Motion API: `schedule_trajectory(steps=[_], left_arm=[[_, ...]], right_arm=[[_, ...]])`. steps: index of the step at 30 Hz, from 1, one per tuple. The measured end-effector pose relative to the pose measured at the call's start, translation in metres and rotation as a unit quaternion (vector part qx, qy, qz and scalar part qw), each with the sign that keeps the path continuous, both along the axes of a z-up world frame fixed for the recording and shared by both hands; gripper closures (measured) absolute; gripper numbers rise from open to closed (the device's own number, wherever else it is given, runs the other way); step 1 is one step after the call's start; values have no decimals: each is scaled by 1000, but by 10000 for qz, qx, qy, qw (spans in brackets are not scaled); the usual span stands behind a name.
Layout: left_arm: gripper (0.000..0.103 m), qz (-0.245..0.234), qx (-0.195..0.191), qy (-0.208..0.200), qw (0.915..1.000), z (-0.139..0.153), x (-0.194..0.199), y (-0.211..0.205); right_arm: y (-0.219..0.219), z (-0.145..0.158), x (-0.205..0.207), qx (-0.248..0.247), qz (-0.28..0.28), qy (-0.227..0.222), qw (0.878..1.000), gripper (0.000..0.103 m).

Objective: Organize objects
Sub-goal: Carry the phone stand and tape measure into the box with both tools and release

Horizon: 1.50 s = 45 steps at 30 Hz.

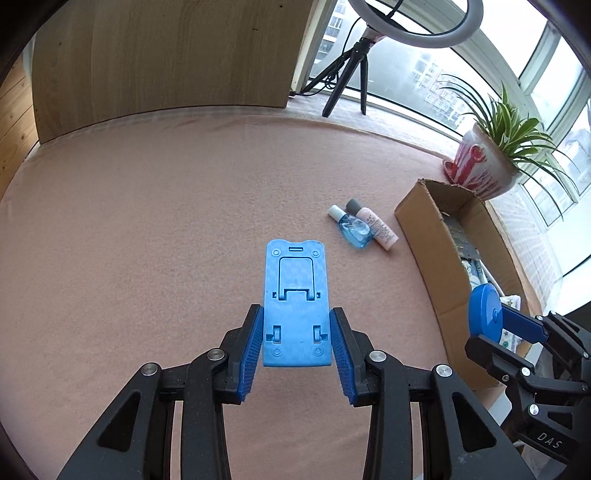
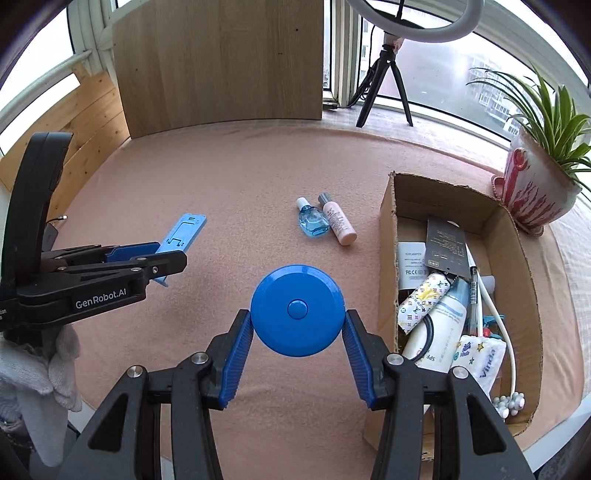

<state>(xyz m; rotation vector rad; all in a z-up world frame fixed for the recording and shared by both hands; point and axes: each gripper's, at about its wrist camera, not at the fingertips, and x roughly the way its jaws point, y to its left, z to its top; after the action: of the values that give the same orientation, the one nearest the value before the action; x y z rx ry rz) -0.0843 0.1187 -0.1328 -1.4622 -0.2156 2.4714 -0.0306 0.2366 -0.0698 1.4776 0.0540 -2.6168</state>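
My right tongs cover the cardboard box's near corner; the ring light is cropped above; package print stays unreadable.

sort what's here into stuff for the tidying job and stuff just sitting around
For the job:
blue folding stand, held by left gripper
blue round case, held by right gripper
two small bottles
cardboard box

Just around:
potted plant
ring light tripod
wooden board

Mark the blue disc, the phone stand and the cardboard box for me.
blue disc (image 2: 297,309), right wrist view, centre button on its face.
phone stand (image 1: 295,295), left wrist view, middle of its flat back.
cardboard box (image 2: 388,221), right wrist view, near side wall.
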Motion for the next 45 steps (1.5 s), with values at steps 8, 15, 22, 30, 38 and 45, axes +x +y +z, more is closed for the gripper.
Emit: schedule_trajectory(steps=[8,15,22,30,38,45], left_arm=[[64,-406,188,304,9985,27,-10,62],[64,-801,207,435,9956,36,-25,119],[64,-1137,170,447,9924,34,-39,169],[62,-1399,140,340,9895,24,-50,205],[46,-1290,139,319,9910,27,-49,196],[46,-1146,106,362,9927,31,-45,176]], right_arm=[[63,19,10,-252,-470,173,9984,57],[119,29,20,-404,-979,298,9939,57],[155,23,23,-446,-1325,242,9899,57],[167,18,24,-453,-1450,194,9882,57],[155,27,29,-205,-1264,452,9907,39],[145,30,28,-135,-1175,495,9917,39]])
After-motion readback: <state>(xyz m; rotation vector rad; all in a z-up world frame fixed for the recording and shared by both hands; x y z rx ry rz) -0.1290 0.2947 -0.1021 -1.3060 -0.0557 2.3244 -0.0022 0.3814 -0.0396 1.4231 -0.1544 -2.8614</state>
